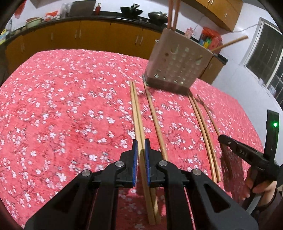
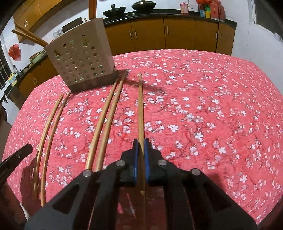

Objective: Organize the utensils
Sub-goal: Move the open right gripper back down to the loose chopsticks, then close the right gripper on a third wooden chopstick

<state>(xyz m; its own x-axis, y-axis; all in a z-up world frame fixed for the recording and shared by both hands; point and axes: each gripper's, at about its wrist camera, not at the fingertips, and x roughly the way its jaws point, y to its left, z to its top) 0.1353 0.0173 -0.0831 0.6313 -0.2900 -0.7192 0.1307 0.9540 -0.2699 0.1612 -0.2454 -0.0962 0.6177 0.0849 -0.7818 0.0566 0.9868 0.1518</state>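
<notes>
You face a floral red tablecloth (image 1: 70,106) before kitchen cabinets (image 1: 70,35). A perforated holder (image 1: 176,65) stands ahead. Your left gripper (image 1: 141,150) clamps a chopstick pair (image 1: 136,109); your right gripper (image 2: 141,148) clamps a single chopstick (image 2: 140,106).

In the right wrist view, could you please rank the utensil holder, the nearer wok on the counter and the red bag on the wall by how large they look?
1. Utensil holder, by far the largest, though it is also nearest the camera.
2. Wok.
3. Red bag, close to the wok in apparent size, so that order is unsure.
</notes>
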